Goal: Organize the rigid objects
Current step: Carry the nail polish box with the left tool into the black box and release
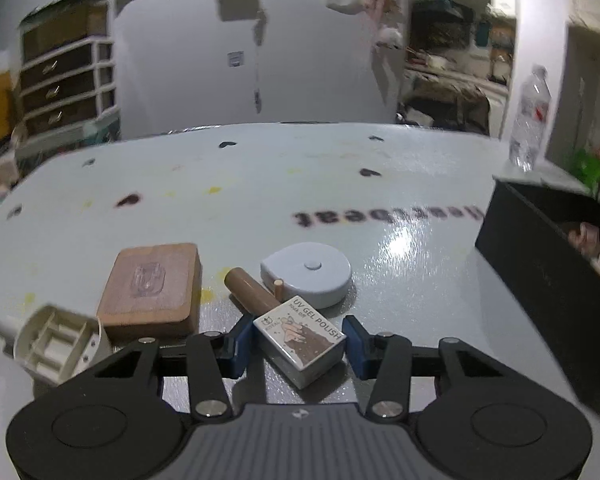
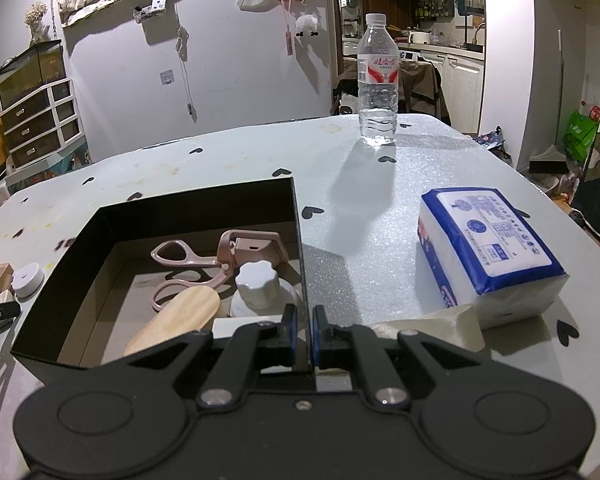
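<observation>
Grey table [image 1: 400, 184], left claw [image 1: 298, 342] angled down gripping gel polish box [image 1: 300, 340], right claw [image 2: 305, 332] pinching black box wall [image 2: 298, 216].

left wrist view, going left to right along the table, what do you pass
white plastic holder → wooden block → gel polish bottle held between the left gripper pads → black box

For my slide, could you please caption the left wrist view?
Left gripper shut on a gel polish bottle beside a tape measure and wooden block.
</observation>
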Motion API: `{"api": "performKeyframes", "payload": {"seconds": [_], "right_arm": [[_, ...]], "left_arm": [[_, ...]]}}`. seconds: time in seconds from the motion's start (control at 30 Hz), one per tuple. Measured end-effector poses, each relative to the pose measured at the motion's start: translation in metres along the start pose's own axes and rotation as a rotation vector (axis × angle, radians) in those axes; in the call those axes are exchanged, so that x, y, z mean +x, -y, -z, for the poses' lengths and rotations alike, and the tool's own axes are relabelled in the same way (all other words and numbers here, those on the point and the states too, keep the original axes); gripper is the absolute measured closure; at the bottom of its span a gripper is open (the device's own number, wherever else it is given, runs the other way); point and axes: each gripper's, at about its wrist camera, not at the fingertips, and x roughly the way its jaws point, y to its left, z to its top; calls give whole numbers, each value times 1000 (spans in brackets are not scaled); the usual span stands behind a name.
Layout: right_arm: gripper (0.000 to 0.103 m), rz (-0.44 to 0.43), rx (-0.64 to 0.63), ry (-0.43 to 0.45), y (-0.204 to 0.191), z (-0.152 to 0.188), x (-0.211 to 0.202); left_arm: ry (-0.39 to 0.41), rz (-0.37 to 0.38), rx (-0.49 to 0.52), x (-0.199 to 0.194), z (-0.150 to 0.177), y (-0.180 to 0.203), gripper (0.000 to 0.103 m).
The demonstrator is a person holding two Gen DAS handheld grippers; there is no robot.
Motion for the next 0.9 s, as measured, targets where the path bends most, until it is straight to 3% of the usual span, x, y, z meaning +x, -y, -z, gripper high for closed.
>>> {"api": "performKeyframes", "payload": {"seconds": [0.17,0.3,0.43,0.57,0.77,0.9], "right_arm": [[95,-3,1,0,0,0,-1],[95,-5,-2,0,0,-1,-1],[95,-11,3,3,2,0,-1],[95,-14,5,4,3,0,-1],[95,-19,10,4,5,0,-1],[95,-19,11,4,5,0,0]], "left_arm": [[32,121,-329,-11,-2,-27,55],[107,220,-383,-26,-15,-20,55],[166,298,-264,-41,-34,11,55],[164,383,-105,-41,-53,50,55],[90,452,130,-24,-65,110,55],[7,437,301,-1,-64,144,55]]}}
